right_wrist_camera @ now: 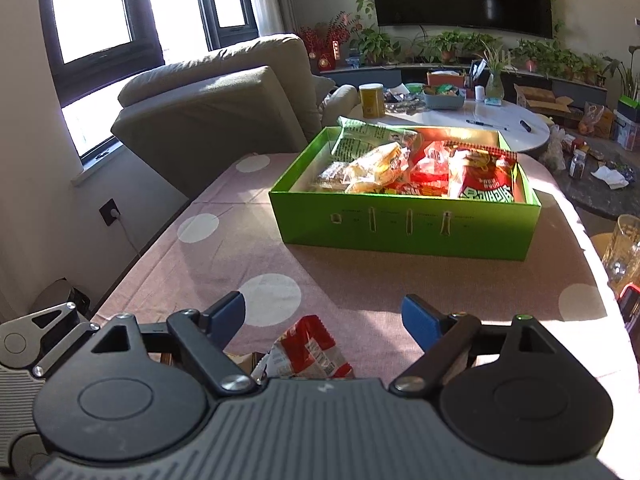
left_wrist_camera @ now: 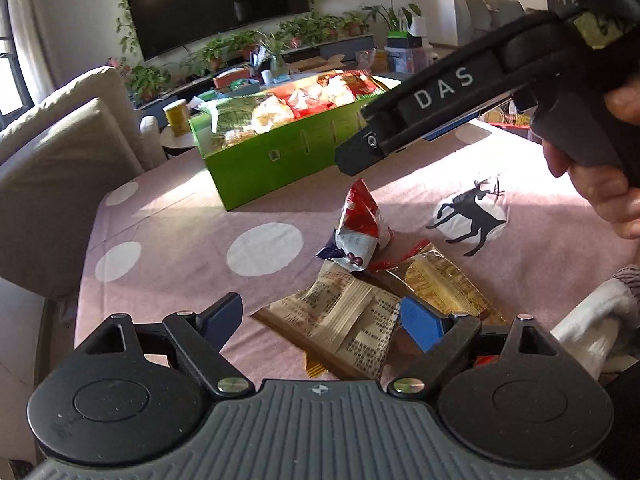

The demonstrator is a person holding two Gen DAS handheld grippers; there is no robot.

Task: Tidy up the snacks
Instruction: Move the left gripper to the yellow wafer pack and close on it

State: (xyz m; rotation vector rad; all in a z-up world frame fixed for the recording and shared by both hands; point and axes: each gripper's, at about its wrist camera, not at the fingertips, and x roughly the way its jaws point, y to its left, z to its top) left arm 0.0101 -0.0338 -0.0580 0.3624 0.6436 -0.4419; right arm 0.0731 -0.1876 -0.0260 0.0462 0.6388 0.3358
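Left wrist view, left to right: the pink dotted worktop (left_wrist_camera: 168, 216) carries a green box (left_wrist_camera: 280, 160) at the far side, already stocked with packets. Nearer the camera lies a small loose heap: a red-and-white snack packet (left_wrist_camera: 360, 228) standing crumpled on end, a tan printed packet (left_wrist_camera: 344, 320) lying flat, and a yellow packet (left_wrist_camera: 444, 284) partly beneath them. The left hand-held gripper (left_wrist_camera: 320, 316) has its blue pads spread wide, with the tan printed packet lying between them but not pinched; nothing is gripped. At upper right the right hand-held gripper (left_wrist_camera: 360, 156) enters, held by a person's hand (left_wrist_camera: 612, 184).

Right wrist view: the right hand-held gripper (right_wrist_camera: 324, 316) is likewise open and empty, the red-and-white snack packet (right_wrist_camera: 308, 348) showing just below its fingers, the green box (right_wrist_camera: 404, 224) well ahead.

Step in hand, as judged: picking the next loose packet for transfer to the box; most snacks are already boxed, three remain. The next move calls for lowering the left pads around the tan printed packet and closing across its short side.

Orientation: the tan printed packet's long axis runs diagonally, from lower right to upper left in the left wrist view; the red-and-white packet points upward, toward the box.
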